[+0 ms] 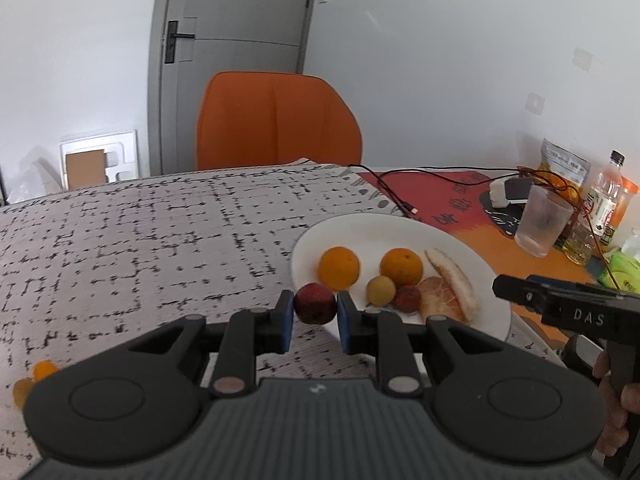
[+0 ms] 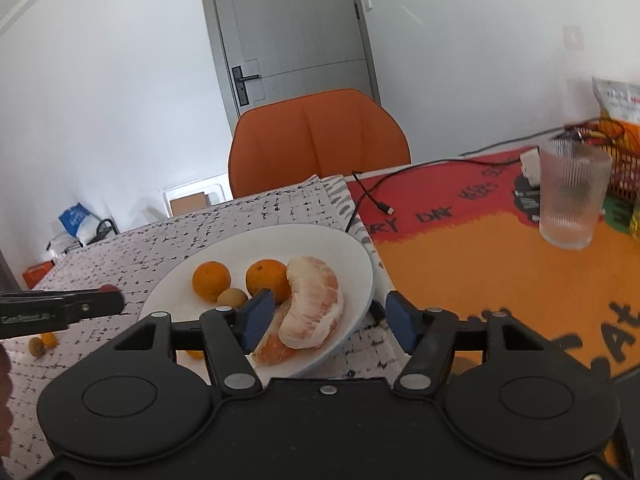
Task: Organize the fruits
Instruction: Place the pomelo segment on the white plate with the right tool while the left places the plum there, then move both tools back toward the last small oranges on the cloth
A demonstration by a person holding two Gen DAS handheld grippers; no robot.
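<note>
From the left wrist, the left gripper [image 1: 315, 320] clamps a dark red fruit [image 1: 315, 303] at the near rim of the plate [image 1: 404, 228], which holds two oranges [image 1: 339, 268], small fruits and pomelo segments [image 1: 452, 280]. From the right wrist, the right gripper [image 2: 326, 320] stands apart and holds nothing, a pomelo segment [image 2: 314, 304] lying on the plate between its jaws.

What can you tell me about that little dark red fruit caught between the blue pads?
The dark red fruit is small, round and rough-skinned, deep red shading to near black below, perhaps a lychee. The left gripper is shut on it, one blue pad pressing each side. It hangs at the near edge of the white plate; whether it touches the plate I cannot tell. In the right wrist view only a red sliver shows.
</note>
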